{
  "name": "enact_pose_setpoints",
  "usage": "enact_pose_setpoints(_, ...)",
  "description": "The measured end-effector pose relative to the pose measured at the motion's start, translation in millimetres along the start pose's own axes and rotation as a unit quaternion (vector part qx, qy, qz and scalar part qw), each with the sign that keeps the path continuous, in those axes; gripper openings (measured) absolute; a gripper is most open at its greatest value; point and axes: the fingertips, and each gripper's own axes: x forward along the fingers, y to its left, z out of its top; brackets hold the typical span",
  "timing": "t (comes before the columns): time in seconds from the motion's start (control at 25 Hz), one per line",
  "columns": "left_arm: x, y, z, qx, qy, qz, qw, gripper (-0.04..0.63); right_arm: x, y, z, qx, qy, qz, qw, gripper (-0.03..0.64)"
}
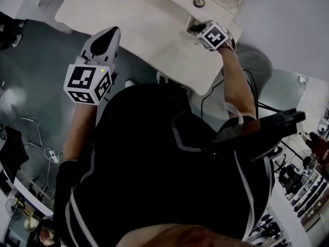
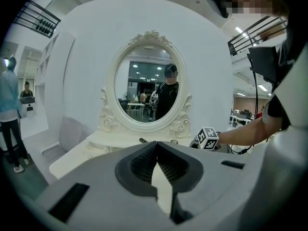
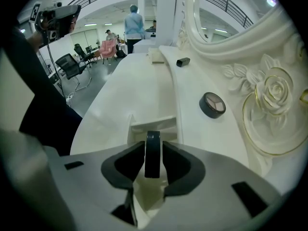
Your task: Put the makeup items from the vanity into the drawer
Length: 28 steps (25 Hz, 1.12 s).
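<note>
One small dark compact (image 3: 152, 160), likely light, rigid and slick, stands on edge between the opening jaws of our right gripper (image 3: 153, 148) over the drawer (image 3: 159, 124) at the right end of the vanity (image 3: 139, 90), best pinched across its flat faces; our left gripper (image 2: 157, 150) hangs closed, empty.

No word, number, brand or sign can be read. The marker cube (image 1: 88, 84) off the near-left edge of the vanity (image 1: 149, 24) and the second cube (image 1: 215, 36) at its right edge carry only black-and-white square patterns, not letters. Any print on the eyeshadow compact (image 3: 212, 104) by the back edge is too small to tell.
</note>
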Motion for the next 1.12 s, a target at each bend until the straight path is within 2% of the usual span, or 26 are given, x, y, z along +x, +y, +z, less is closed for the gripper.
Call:
enact_pose_setpoints(0.28, 5, 6, 4, -0.003, -0.007, -0.004, 1.0000, 0.005, -8, -4, -2, 0.024, -0.006, -0.007, 1.000, 0.165)
enact_pose_setpoints(0.52, 8, 10, 14, 0.004, -0.020, -0.010, 0.9997, 0.005, -46, -5, 6, 0.068, -0.045, -0.031, 0.996, 0.166)
enact_pose_setpoints(0.64, 8, 13, 21, -0.006, -0.035, -0.016, 0.9992, 0.005, -74, -6, 18, 0.095, -0.083, -0.050, 0.991, 0.166)
enact_pose_setpoints(0.8, 5, 11, 29, -0.008, -0.045, -0.031, 0.9985, 0.005, -121, 0, 44, 0.150, -0.162, -0.068, 0.973, 0.163)
enact_pose_setpoints(0.92, 13, 0, 39, 0.002, -0.056, -0.063, 0.9964, 0.005, -160, 2, 50, 0.199, -0.220, -0.088, 0.951, 0.161)
enact_pose_setpoints(1.12, 15, -17, 57, 0.006, -0.093, -0.123, 0.9880, 0.005, -214, 5, 59, 0.231, -0.285, -0.136, 0.920, 0.117)
